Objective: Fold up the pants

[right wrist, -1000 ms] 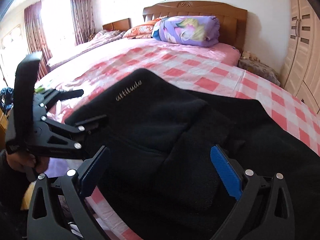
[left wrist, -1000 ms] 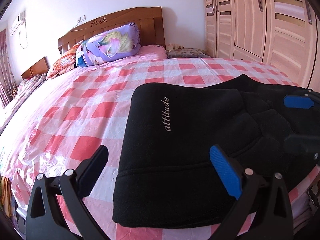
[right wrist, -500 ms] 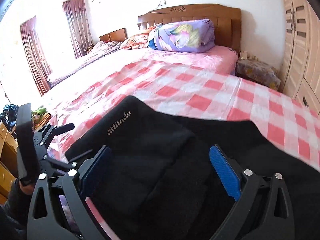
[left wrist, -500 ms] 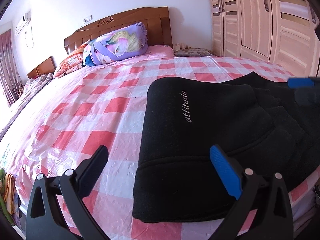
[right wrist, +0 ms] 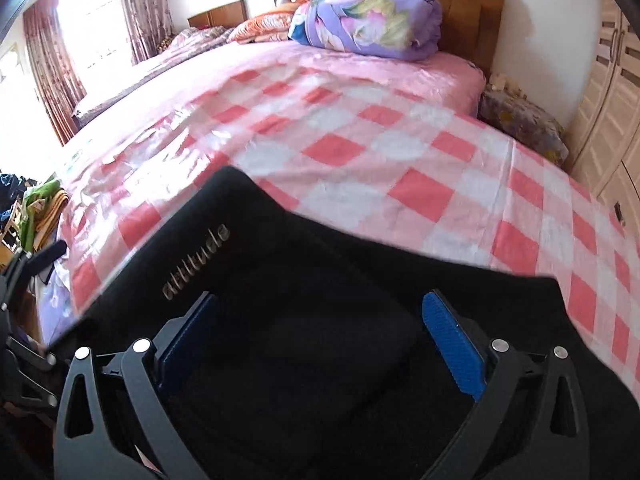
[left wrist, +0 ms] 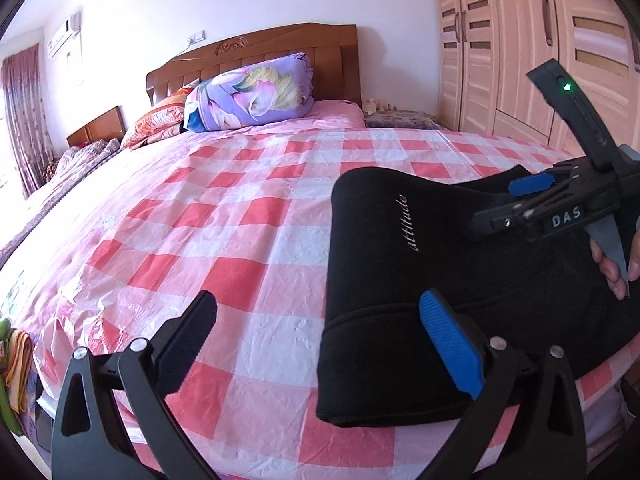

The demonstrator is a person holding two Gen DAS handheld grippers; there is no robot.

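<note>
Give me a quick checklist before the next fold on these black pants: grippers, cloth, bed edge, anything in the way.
1. left gripper open and holding nothing: ok.
2. right gripper open, poised above the cloth without pinching it: ok.
3. black pants folded into a flat stack, "attitude" print facing up: ok.
4. Stack fully supported by the checked bedsheet: cannot tell; its near end lies at the bed's front edge.
5. Sheet beyond the pants free of other items as far as the purple quilt roll: ok.
6. Layers underneath lying even: cannot tell; hidden.
</note>
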